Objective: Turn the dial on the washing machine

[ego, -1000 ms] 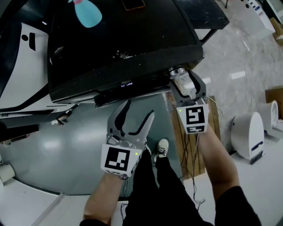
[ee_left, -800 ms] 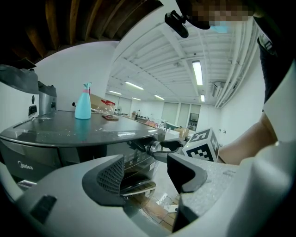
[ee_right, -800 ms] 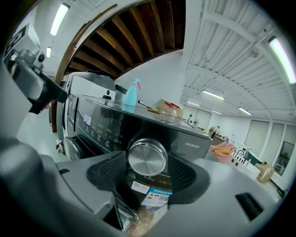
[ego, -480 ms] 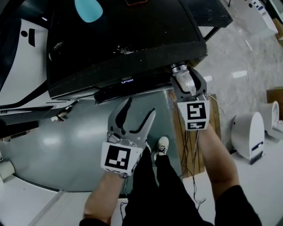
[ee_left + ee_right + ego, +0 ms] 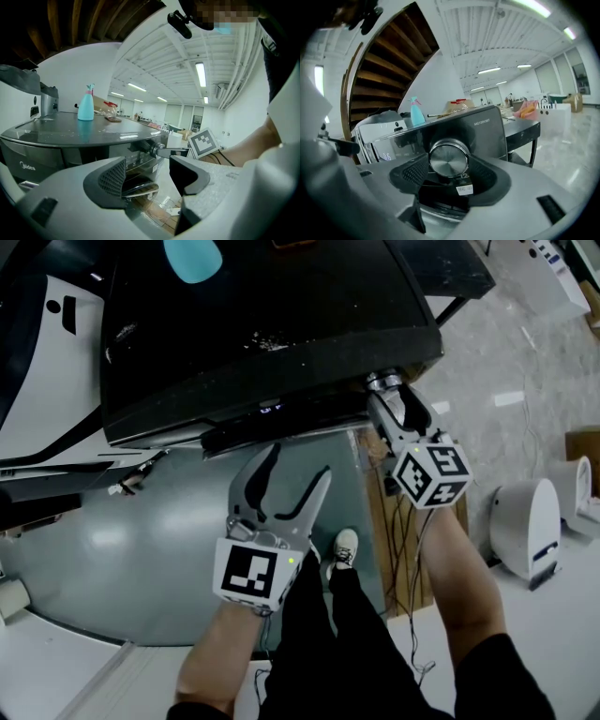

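Note:
The dark washing machine (image 5: 262,324) fills the top of the head view. Its round metal dial (image 5: 382,382) sticks out of the front panel at the right corner. My right gripper (image 5: 387,395) is shut on the dial, rolled so its marker cube (image 5: 432,475) sits tilted. In the right gripper view the dial (image 5: 448,158) sits between both ribbed pads (image 5: 415,173). My left gripper (image 5: 298,470) hangs open below the machine's front, holding nothing. The left gripper view shows its empty jaws and, beyond them, the dial (image 5: 152,147).
A teal spray bottle (image 5: 192,259) stands on the machine's lid. A white appliance (image 5: 525,526) stands on the floor at the right. Cables run over a wooden pallet (image 5: 412,549) under my right arm. The person's shoe (image 5: 344,552) is below the left gripper.
My right gripper has rolled clockwise on the dial, so its marker cube now shows tilted. The left gripper has stayed where it was.

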